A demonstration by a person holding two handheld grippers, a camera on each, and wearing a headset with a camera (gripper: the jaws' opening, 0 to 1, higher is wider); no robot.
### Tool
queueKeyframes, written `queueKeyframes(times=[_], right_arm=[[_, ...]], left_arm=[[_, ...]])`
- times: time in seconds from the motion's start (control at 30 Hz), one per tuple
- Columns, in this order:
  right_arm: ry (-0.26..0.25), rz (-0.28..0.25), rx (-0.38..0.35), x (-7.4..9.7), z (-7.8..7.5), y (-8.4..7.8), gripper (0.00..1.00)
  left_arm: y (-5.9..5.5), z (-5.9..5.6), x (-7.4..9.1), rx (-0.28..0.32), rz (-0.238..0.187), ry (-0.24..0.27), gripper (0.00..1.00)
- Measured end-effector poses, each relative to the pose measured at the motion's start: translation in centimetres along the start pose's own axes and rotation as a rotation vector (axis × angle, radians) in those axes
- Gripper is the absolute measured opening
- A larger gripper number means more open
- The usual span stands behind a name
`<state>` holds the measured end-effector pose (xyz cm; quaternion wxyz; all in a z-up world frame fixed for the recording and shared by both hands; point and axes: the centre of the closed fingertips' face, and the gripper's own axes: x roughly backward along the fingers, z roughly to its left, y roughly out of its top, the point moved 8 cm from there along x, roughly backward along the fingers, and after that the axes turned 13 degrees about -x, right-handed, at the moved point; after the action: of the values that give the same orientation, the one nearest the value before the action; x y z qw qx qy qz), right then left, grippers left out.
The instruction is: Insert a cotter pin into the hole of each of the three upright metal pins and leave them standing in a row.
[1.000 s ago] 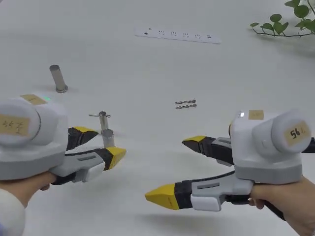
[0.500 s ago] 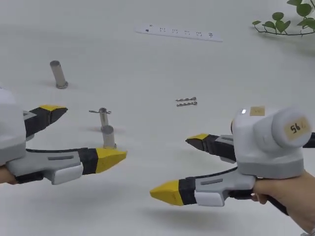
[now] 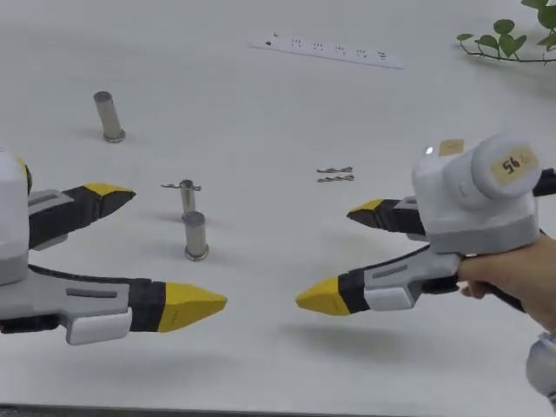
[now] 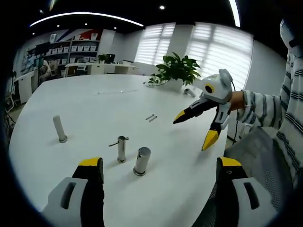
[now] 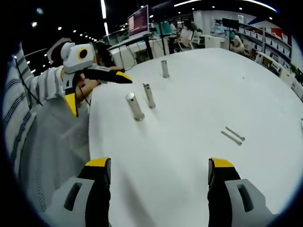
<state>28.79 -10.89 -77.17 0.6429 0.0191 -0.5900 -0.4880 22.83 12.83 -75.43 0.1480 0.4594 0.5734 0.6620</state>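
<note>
Left gripper: jaws wide apart, empty. Right gripper: same, empty.
Three pins upright on table: far pin bare, middle pin seemingly already cottered, near pin bare.
Two loose cotter pins lie flat, well apart from the pins.
Risk: left jaws close to near pin, could topple it. Thin cotters may slip when pinched.

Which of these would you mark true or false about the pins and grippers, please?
1. The far pin lies on its side. False: it stands upright.
2. The middle pin carries a cotter pin. True.
3. The right gripper holds a cotter pin. False: its jaws are open and empty.
4. Two loose cotter pins lie on the table. True.
5. The left gripper is shut on the nearest pin. False: it is open, clear of that pin.
</note>
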Motion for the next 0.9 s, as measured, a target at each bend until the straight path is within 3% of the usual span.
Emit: queueKeyframes(times=[0.2,0.27,0.37,0.47,0.7,0.9], right_arm=[[-0.001,0.066,0.080,-0.2,-1.9,1.3,0.78],[0.004,0.139,0.112,-0.5,-2.6,1.3,0.75],[-0.010,0.204,0.173,-1.1,-3.9,1.6,0.73],[-0.018,0.208,0.211,-1.6,-4.7,2.3,0.72],[-0.028,0.248,0.252,-2.1,-6.6,4.0,0.68],[-0.050,0.247,0.253,-2.5,-7.9,4.6,0.60]], left_arm=[[0.0,-0.3,0.2,0.001,0.017,-0.009,0.99],[0.0,-0.4,0.2,-0.008,0.027,-0.016,0.99],[-0.1,-0.4,0.4,-0.001,0.031,-0.012,0.99],[-0.2,-0.3,0.7,0.054,0.004,0.002,1.00],[-0.5,-0.5,1.3,0.050,0.011,0.008,0.99],[-0.9,-0.5,1.5,0.074,0.012,0.026,0.99]])
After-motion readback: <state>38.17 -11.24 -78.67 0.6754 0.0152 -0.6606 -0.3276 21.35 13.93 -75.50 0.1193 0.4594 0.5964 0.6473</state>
